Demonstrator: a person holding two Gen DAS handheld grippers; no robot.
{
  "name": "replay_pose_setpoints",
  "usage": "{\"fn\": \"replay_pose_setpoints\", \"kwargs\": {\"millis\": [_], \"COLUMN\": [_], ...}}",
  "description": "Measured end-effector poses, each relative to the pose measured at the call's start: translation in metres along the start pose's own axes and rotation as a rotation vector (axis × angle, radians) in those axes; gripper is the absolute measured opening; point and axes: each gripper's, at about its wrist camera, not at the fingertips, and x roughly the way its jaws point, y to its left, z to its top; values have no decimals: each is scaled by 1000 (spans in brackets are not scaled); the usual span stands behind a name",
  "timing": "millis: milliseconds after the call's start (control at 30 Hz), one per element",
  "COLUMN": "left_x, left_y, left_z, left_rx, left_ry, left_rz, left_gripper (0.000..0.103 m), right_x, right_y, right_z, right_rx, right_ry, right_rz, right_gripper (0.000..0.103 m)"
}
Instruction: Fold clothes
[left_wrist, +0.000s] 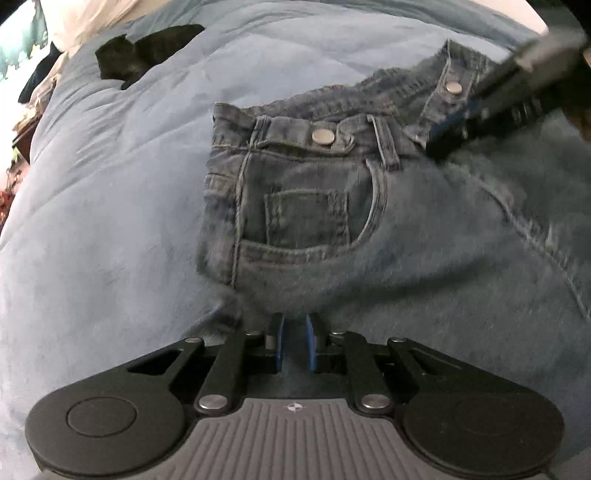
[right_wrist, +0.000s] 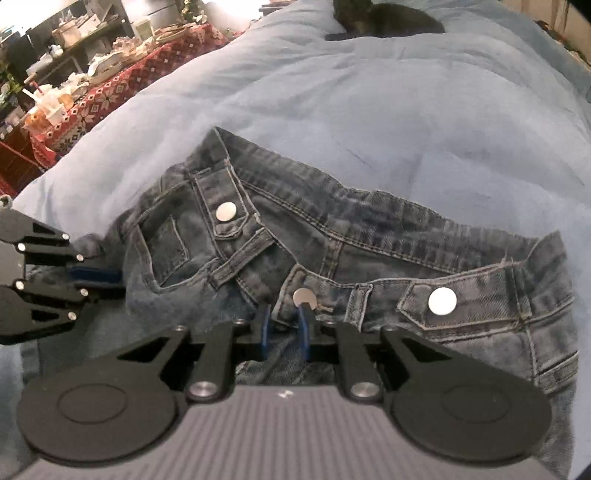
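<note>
Blue jeans (left_wrist: 369, 229) lie on a light blue comforter (left_wrist: 110, 221), waistband away from me, metal buttons showing. My left gripper (left_wrist: 295, 326) sits low on the jeans near their left side seam, its blue pads close together with denim bunched between them. In the right wrist view the same left gripper (right_wrist: 107, 275) reaches in from the left onto the edge of the jeans (right_wrist: 369, 251). My right gripper (right_wrist: 284, 319) is narrowed on the denim at the fly, just below a silver button (right_wrist: 303, 297). It also shows in the left wrist view as the right gripper (left_wrist: 443, 129) on the waistband.
A black furry shape (right_wrist: 384, 18), possibly a cat, lies at the far end of the comforter (right_wrist: 369, 110). Beyond the bed on the left stands a cluttered table with a red patterned cloth (right_wrist: 110, 85). Bare comforter surrounds the jeans.
</note>
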Motion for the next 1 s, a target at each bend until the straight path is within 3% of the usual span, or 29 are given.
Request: {"fn": "replay_pose_setpoints", "kwargs": {"millis": [167, 233, 300, 333, 433, 633, 733, 867, 933, 1000], "left_x": [-12, -13, -14, -14, -15, -10, -10, -17, -24, -32], "left_y": [0, 2, 1, 2, 2, 5, 5, 6, 11, 15], "left_z": [-2, -6, -8, -10, -11, -16, -17, -16, -14, -7], "left_rx": [-56, -77, -87, -89, -96, -104, -109, -123, -142, -160], "left_ry": [-3, -8, -10, -10, -9, -8, -6, 1, -5, -20], "left_rz": [-1, -1, 0, 0, -1, -15, -14, -14, -21, -22], "left_gripper": [14, 14, 14, 14, 14, 15, 15, 14, 14, 14], "right_x": [-17, -3, 26, 39, 48, 30, 48, 38, 11, -19], "right_y": [23, 29, 26, 24, 19, 22, 24, -6, -26, -46], "right_z": [32, 49, 59, 64, 69, 70, 59, 60, 62, 61], "right_rx": [-110, -156, -145, -134, -78, -120, -197, -25, 42, 58], "right_ry": [-96, -90, -22, 8, 19, -70, -39, -76, -125, -155], "right_rz": [-11, -17, -1, 13, 91, 3, -59, -1, -28, -62], "right_gripper": [24, 41, 40, 34, 2, 1, 2, 5, 17, 17]}}
